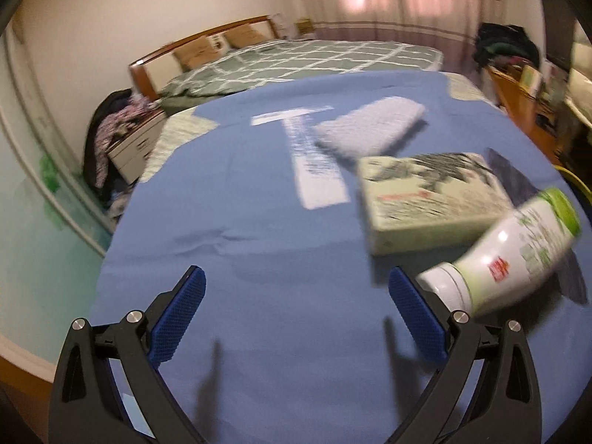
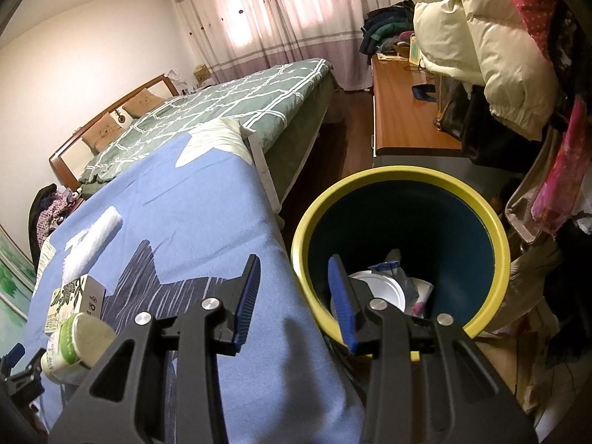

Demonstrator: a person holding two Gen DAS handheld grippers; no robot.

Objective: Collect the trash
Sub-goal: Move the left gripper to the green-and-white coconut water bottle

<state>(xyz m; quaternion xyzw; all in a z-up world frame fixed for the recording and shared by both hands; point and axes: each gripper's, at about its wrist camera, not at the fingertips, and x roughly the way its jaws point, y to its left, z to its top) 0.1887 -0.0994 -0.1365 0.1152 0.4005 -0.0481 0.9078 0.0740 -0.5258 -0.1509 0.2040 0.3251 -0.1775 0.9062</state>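
A white bottle with a green label [image 1: 510,255] lies on its side on the blue cloth [image 1: 259,222], just right of my left gripper [image 1: 296,288], which is open and empty. A pale green box [image 1: 429,199] lies behind the bottle, and a folded white towel [image 1: 370,129] beyond it. In the right wrist view the bottle [image 2: 74,344], box [image 2: 70,303] and towel [image 2: 92,240] lie at lower left. My right gripper [image 2: 294,296] is open and empty at the table's right edge, beside a yellow-rimmed bin [image 2: 492,229] holding trash [image 2: 381,288].
A green checked bed [image 2: 222,111] stands beyond the table. A wooden desk [image 2: 407,118] with clothes piled on it is at the right. Hanging coats [image 2: 481,37] crowd the far right. A small dresser [image 1: 133,144] stands left of the table.
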